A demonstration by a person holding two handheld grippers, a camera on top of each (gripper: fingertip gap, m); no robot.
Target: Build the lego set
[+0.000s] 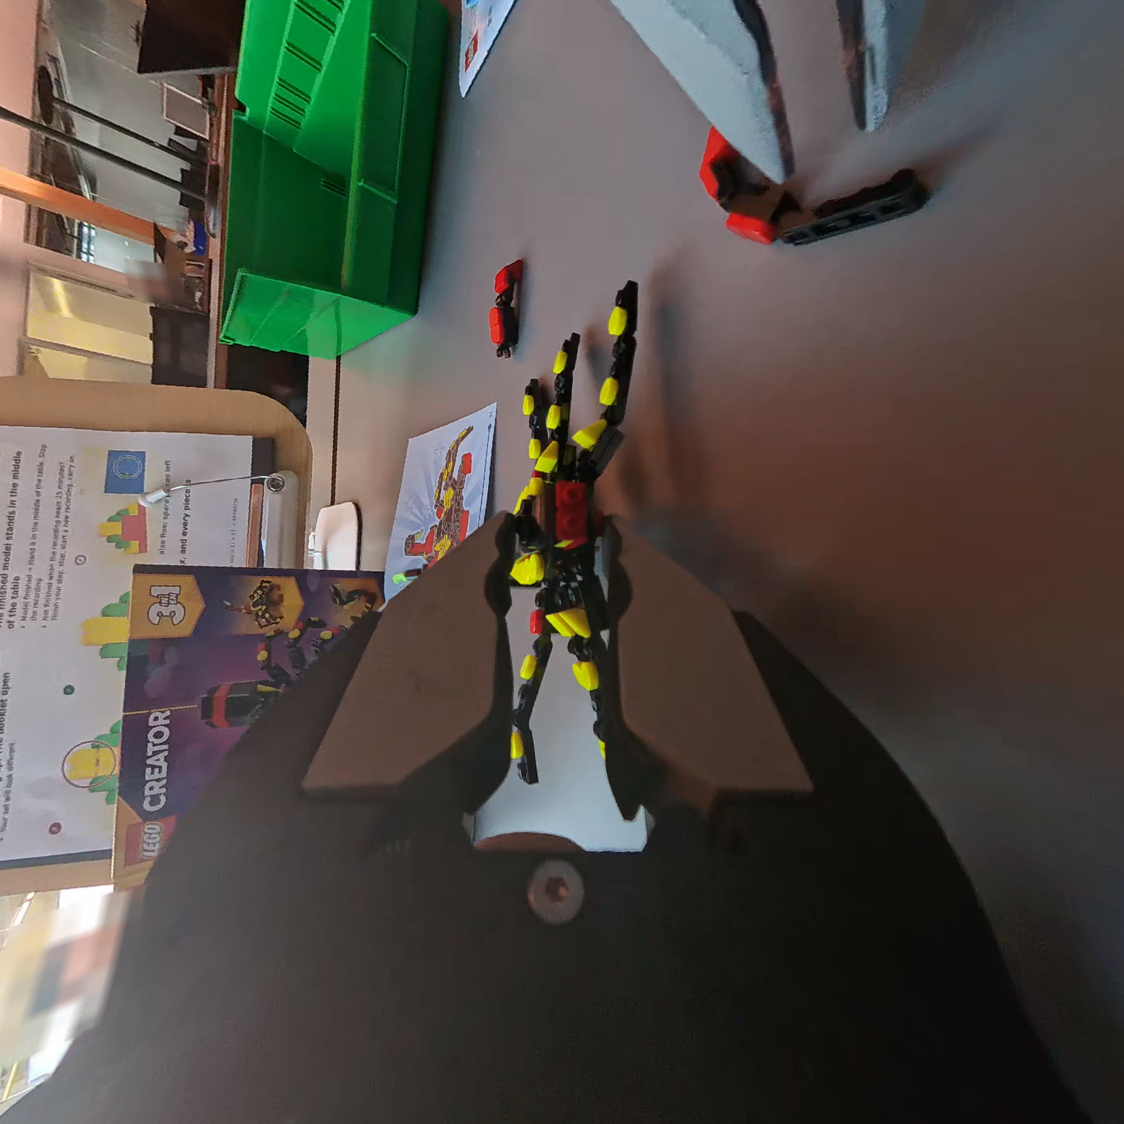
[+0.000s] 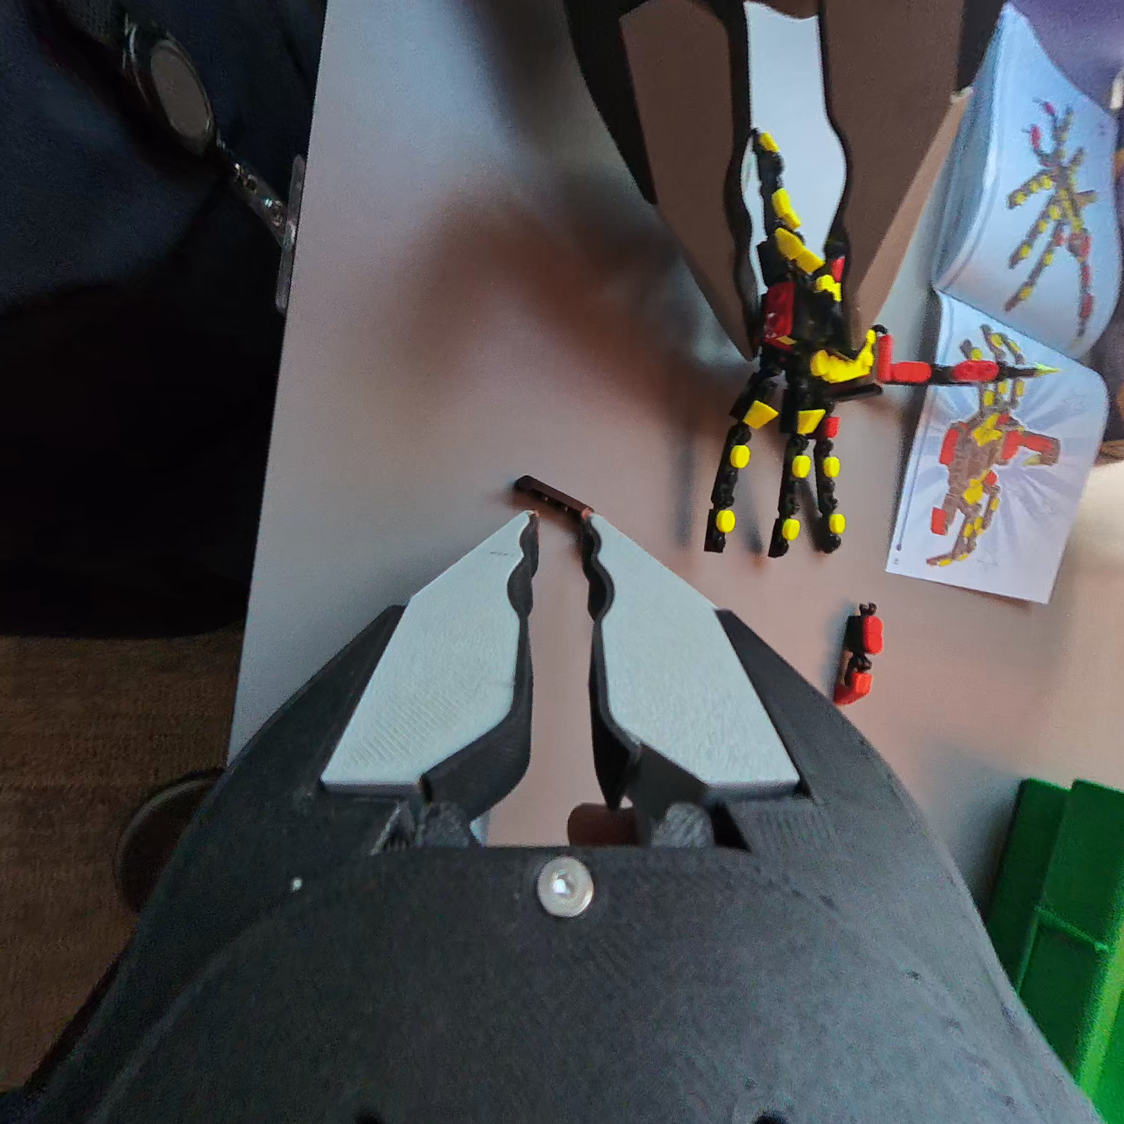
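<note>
Left gripper [image 1: 556,535]: closed on the body of the spider model [image 1: 562,517], which is held above the table [image 1: 790,426] at the centre of the left wrist view.
Spider model: black with yellow-tipped legs and a red block on the body; in the right wrist view [image 2: 797,340] it is seen at upper right, legs hanging toward the table.
Right gripper [image 2: 559,517]: slightly parted, nothing clamped; its fingertips are placed at a dark flat piece [image 2: 552,496] lying on the table, whether touching cannot be told.
Small red-and-black assembly [image 2: 860,660]: lying on the table, right of centre.
Instruction booklet [image 2: 997,474]: open, right edge of the right wrist view.
Green bin [image 1: 328,182]: upper left of the left wrist view.
Set box [image 1: 201,687]: at left.
</note>
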